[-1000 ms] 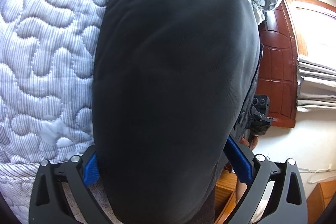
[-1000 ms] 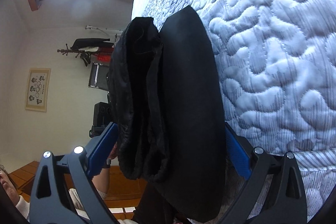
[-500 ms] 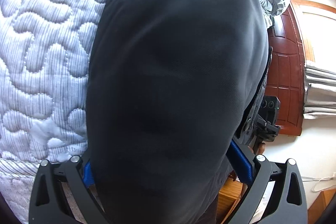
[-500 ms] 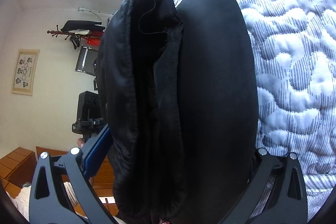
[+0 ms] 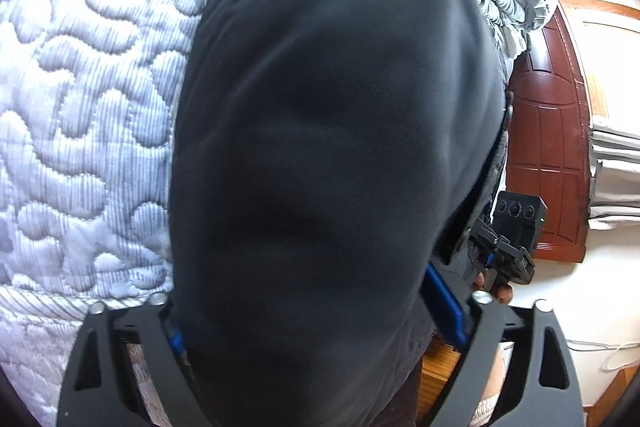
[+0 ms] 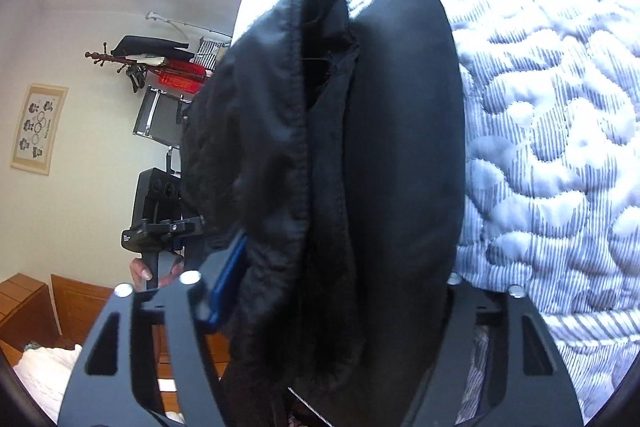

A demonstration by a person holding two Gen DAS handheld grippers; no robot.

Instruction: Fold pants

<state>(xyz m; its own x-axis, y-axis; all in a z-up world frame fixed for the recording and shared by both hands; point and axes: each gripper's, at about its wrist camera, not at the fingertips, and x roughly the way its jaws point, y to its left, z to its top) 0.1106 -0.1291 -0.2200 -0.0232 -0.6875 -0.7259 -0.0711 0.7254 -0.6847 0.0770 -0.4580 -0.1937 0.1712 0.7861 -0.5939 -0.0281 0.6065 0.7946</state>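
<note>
Each with its jaws closed on an end of the black pants (image 5: 328, 155), the left gripper (image 5: 316, 327) and right gripper (image 6: 340, 307) hold the doubled cloth over the bed (image 5: 80, 87) near its edge, seemingly to lay the fold flat.

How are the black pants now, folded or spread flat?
Folded, at least partly: the right wrist view shows the pants as several stacked layers, hem edges showing, between the right gripper fingers. How many folds, cannot tell.
</note>
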